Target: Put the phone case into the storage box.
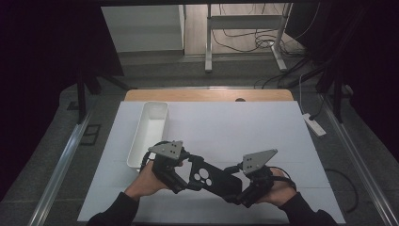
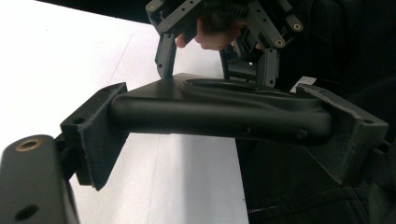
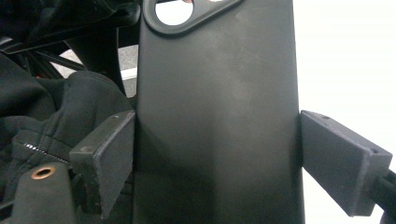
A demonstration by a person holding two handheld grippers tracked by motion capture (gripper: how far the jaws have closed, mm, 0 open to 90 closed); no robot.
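Note:
A black phone case with a camera cut-out hangs above the near part of the white mat, held at both ends. My left gripper is shut on its left end. In the left gripper view the pads press on the case's two long edges. My right gripper is shut on the other end; in the right gripper view its pads sit against the case's two sides. The left gripper view also has the right gripper farther off, at the case's far end.
A long white tray lies on the left of the white mat, just beyond my left hand. The table's wooden far edge shows behind. A white power strip lies on the floor at the right.

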